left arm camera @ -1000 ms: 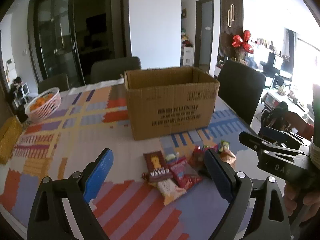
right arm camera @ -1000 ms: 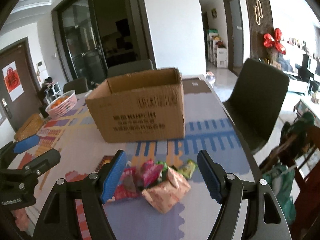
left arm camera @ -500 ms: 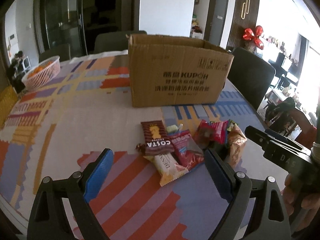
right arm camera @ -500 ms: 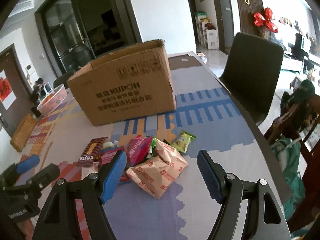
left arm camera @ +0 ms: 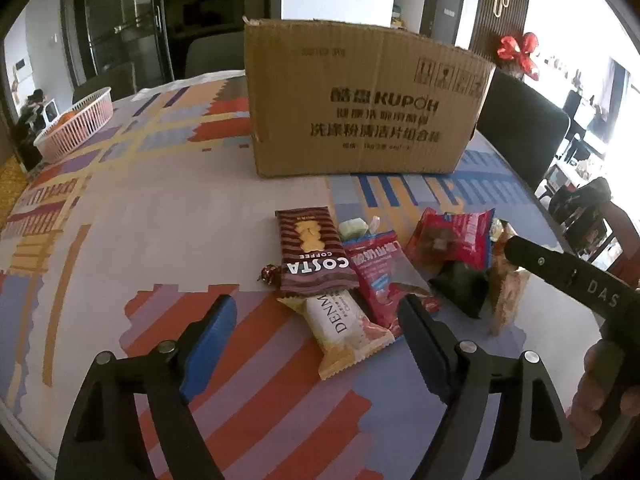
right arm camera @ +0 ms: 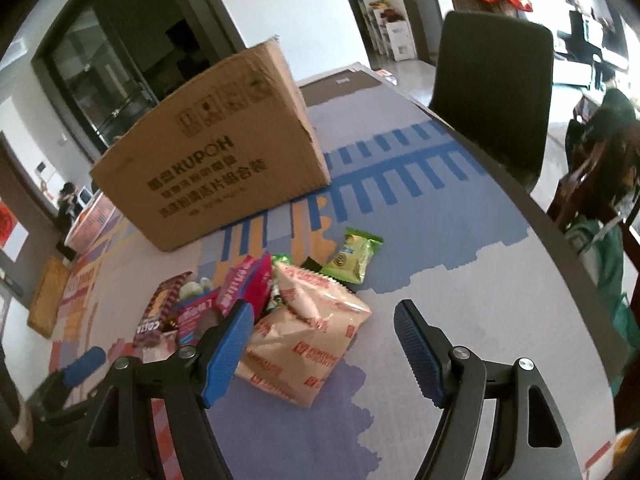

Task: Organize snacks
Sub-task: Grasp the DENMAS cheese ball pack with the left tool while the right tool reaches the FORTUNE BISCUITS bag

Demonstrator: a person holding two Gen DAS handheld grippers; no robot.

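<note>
A single corrugated cardboard box [left arm camera: 360, 100], brown and printed with dark lettering, stands on a table [left arm camera: 140, 220] covered by a cloth of blocky red, blue, orange and lilac stripes. In front of the box lies a loose heap of crinkly foil and plastic snack packets. From the left wrist view these include one brown striped Costa packet [left arm camera: 314, 252], one cream biscuit packet [left arm camera: 346, 328] partly under it, one small round foil-wrapped sweet [left arm camera: 269, 273] just beside it, one red packet with a clear window [left arm camera: 384, 276], one glossy red pouch [left arm camera: 454, 240] and one dark green wrapper [left arm camera: 464, 286]. From the right wrist view one puffy pink bag [right arm camera: 308, 332] with red squares lies nearest, and one light green packet [right arm camera: 354, 256] sits just behind it. The left gripper [left arm camera: 316, 342] is closing, its blue ribbed pads either side of the cream packet without touching it. The right gripper [right arm camera: 324, 340] has its jaws apart around the pink bag, not pressing it. One white mesh basket [left arm camera: 76, 124] sits far left.
</note>
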